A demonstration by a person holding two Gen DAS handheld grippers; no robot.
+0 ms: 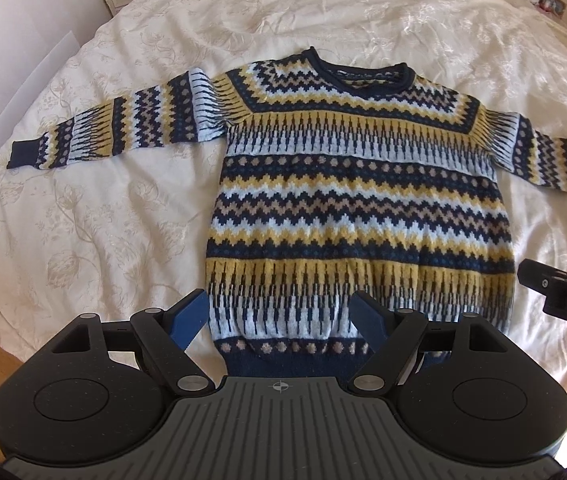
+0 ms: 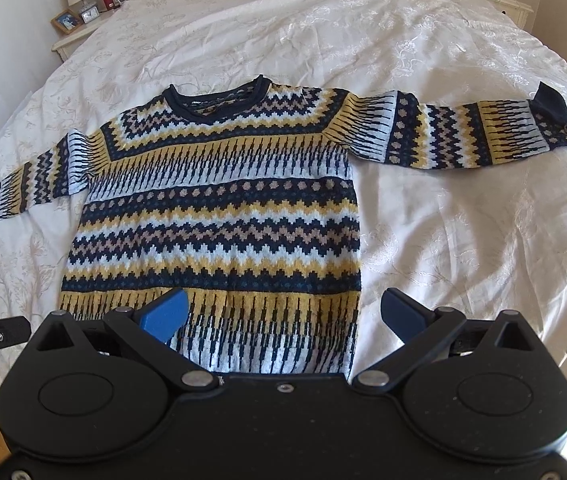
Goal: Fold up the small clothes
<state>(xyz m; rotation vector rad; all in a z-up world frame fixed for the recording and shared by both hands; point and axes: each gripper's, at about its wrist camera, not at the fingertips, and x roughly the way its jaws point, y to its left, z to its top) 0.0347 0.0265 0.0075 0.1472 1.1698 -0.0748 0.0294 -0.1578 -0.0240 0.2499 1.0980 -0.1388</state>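
Sweater [image 1: 359,200]: lying flat on bedspread [image 1: 123,208].
Left gripper [image 1: 281,316], right gripper [image 2: 283,312]: hovering, tongs apart.
Risk: pinching bedspread with hem, dragging both.

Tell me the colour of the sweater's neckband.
Dark navy neckband, clearest in the right wrist view.

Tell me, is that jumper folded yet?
Not yet. The jumper lies spread flat on the bed, both sleeves stretched out sideways, nothing doubled over.

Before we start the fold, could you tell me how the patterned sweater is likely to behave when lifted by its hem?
The sweater is a soft knit lying flat, so it will probably drape limply. Its spread sleeves will likely trail and drag over the bedspread.
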